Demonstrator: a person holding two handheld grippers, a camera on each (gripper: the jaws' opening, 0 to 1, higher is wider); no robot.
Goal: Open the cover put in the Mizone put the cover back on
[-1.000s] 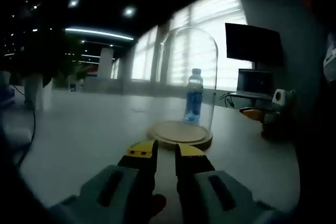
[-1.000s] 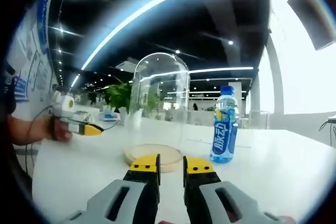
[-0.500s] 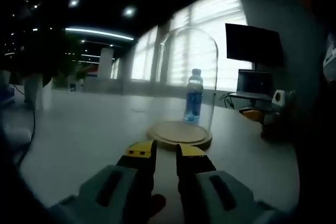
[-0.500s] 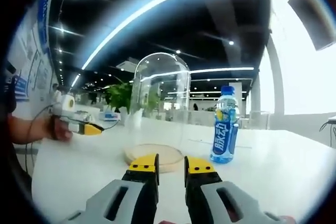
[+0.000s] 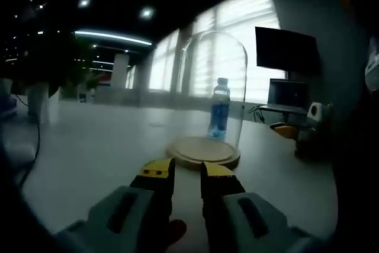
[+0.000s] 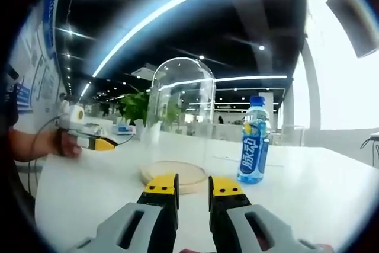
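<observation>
Mizone bottle (image 6: pixel 253 140) stands upright on the white desk (image 6: pixel 308 194) just beside the glass dome cover (image 6: pixel 180 119) on its wooden base (image 6: pixel 173 174), its label legible from the right gripper (image 6: pixel 193 185), the left gripper (image 5: pixel 186 172) viewing it through the glass; both grippers' jaws slightly apart, empty.

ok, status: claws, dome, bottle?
Left claw and right claw slightly open, empty, short of the wooden base. Glass dome on the base, untouched. Bottle upright outside the dome, on the table. Path clear.
</observation>
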